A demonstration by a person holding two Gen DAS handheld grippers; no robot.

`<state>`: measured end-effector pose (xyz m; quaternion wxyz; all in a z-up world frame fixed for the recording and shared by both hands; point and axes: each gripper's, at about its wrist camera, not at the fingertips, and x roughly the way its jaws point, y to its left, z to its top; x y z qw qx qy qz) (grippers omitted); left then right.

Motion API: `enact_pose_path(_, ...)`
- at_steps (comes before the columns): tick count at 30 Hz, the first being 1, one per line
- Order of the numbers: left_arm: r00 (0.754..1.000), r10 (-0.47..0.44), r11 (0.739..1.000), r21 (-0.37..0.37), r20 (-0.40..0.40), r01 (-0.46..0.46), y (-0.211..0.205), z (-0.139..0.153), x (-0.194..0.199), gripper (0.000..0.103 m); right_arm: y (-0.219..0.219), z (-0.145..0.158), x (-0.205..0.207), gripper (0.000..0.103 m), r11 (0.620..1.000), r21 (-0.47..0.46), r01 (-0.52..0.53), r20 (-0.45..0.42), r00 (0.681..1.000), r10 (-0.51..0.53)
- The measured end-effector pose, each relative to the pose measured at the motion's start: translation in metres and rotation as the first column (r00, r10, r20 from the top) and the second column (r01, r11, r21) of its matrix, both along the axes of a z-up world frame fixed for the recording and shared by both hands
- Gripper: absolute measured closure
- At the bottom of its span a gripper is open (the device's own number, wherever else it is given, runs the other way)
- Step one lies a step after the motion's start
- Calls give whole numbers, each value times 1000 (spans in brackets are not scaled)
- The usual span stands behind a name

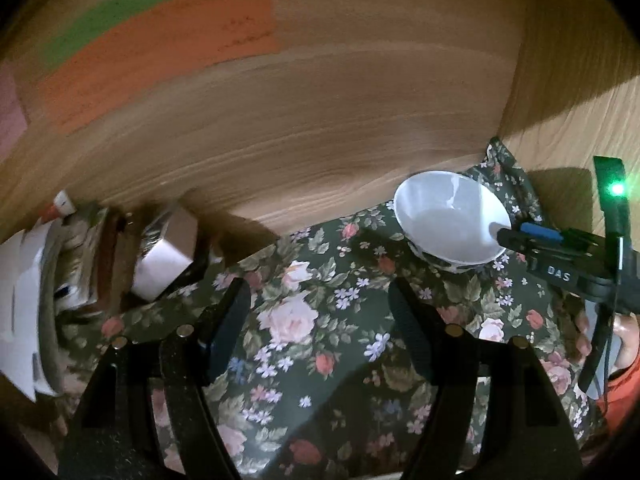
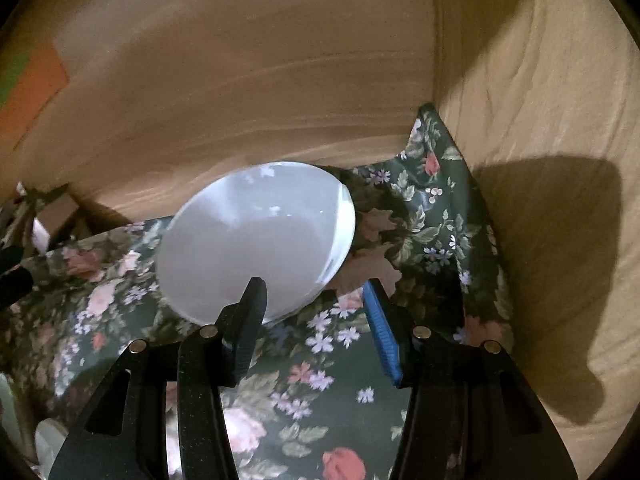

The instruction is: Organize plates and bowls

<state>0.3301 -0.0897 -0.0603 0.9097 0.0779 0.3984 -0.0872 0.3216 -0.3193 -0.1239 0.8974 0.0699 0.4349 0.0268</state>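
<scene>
White bowl (image 2: pixel 256 236) sits on the flowered cloth (image 2: pixel 328 380) by the wooden wall, at 11 o'clock of our right gripper (image 2: pixel 316 300). Its jaws straddle the near rim without pinching; left gripper (image 1: pixel 320 308) spread, empty. We judge it glazed, slippery, breakable: grip the rim

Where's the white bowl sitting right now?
The white bowl sits on the flowered cloth near the wooden wall's corner, at the right gripper, one finger over its rim.
</scene>
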Motion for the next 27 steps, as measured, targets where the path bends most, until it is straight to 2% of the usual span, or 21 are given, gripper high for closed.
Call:
enact_pose_path(6, 999, -24, 1000, -2, -33, 24, -10, -14, 16, 32, -2, -10, 15, 57, 1000, 30, 0, -32, 999, 1)
enact_pose_path(9, 999, -17, 1000, -12, -50, 16, -11, -19, 24, 32, 2, -12, 18, 66, 1000, 21, -22, -36, 999, 22)
enact_pose_path(12, 997, -8, 999, -39, -78, 5, -10, -23, 33, 33, 9, -11, 18, 70, 999, -16, -34, -26, 999, 33)
enact_pose_path(14, 996, -16, 999, -46, -83, 13, -10, -25, 37, 36, 11, -11, 17, 75, 999, -13, -46, -25, 999, 46)
enact_pose_path(17, 997, -23, 999, -47, -80, 19, -11, -28, 40, 36, 15, -9, 17, 79, 996, 17, -88, -33, 996, 88)
enact_pose_path(21, 995, -29, 998, -60, -97, 23, -12, -33, 44, 37, 27, -7, 8, 80, 989, 26, -148, -37, 988, 149)
enact_pose_path(27, 987, -23, 999, -37, -157, 18, -14, -49, 51, 48, 47, -5, -6, 82, 968, 55, -245, -53, 967, 247)
